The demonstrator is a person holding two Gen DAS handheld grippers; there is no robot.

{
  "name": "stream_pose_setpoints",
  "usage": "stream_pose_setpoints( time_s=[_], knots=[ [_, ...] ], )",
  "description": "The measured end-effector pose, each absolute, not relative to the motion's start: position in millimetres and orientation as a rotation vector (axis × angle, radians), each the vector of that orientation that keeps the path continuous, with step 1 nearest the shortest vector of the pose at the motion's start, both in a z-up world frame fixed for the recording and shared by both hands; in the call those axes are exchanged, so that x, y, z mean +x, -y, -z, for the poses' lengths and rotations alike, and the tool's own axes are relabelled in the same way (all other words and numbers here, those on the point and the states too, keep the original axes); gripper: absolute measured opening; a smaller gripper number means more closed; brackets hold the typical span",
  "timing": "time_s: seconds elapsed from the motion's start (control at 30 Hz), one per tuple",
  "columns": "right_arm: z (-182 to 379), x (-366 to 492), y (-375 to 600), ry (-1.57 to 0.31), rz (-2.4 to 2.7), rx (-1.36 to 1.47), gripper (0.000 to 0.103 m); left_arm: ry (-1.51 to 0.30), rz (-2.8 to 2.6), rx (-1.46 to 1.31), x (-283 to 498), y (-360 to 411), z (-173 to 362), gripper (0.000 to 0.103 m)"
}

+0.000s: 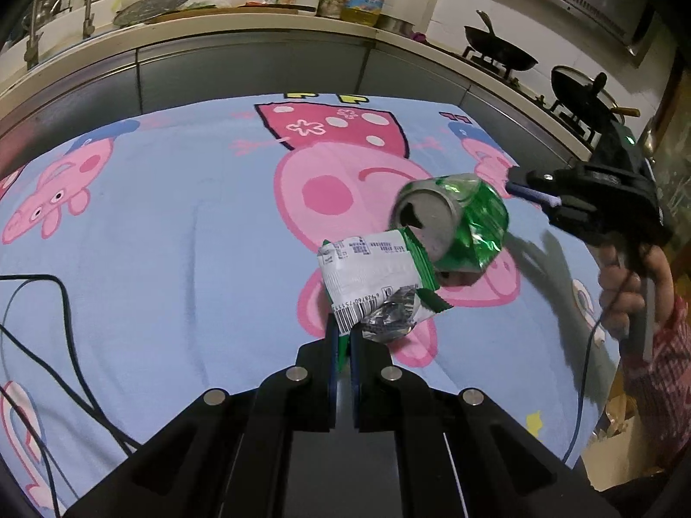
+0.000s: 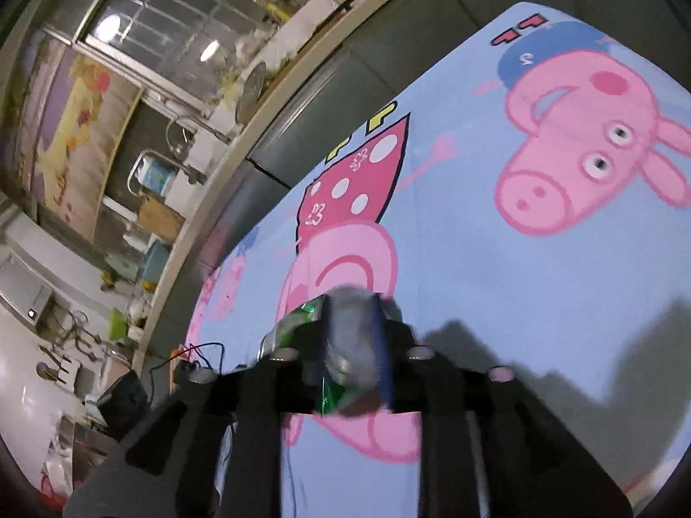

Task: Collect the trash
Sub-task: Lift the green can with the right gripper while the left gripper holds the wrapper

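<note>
My left gripper point(image 1: 342, 336) is shut on a white and green snack wrapper point(image 1: 375, 289), held above the blue cartoon-pig cloth point(image 1: 172, 224). My right gripper point(image 1: 514, 187) is shut on a crushed green can point(image 1: 453, 228), held in the air just right of and above the wrapper, its open top facing the left camera. In the right wrist view the can point(image 2: 352, 336) sits blurred between the fingers of the right gripper point(image 2: 352, 323), over the cloth point(image 2: 496, 280).
Black cables point(image 1: 47, 345) lie on the cloth at the left. Behind the table runs a kitchen counter point(image 1: 216, 30) with a faucet, bottles and a wok point(image 1: 501, 49) on a stove. A person's hand point(image 1: 626, 289) holds the right gripper.
</note>
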State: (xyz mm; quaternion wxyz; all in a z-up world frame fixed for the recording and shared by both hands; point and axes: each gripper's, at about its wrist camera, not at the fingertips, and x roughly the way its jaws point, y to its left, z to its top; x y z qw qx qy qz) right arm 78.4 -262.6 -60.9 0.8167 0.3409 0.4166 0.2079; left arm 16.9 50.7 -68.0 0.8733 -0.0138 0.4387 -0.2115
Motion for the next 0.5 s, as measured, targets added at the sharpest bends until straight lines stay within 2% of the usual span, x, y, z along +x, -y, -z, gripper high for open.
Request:
stream_pose_setpoints(
  time_s=[0.17, 0.3, 0.5],
  knots=[
    [73.2, 38.2, 263.6, -0.884, -0.463, 0.849, 0.032, -0.897, 0.442, -0.015, 15.3, -46.5, 63.0, 0.005],
    [95.1, 20.0, 243.3, -0.959, -0.467, 0.902, 0.032, -0.903, 0.440, -0.020, 17.1, -47.5, 64.6, 0.005],
    [108.1, 20.9, 219.3, -0.955, -0.450, 0.933, 0.032, -0.909, 0.441, -0.024, 15.5, -49.7, 66.9, 0.005]
  ],
)
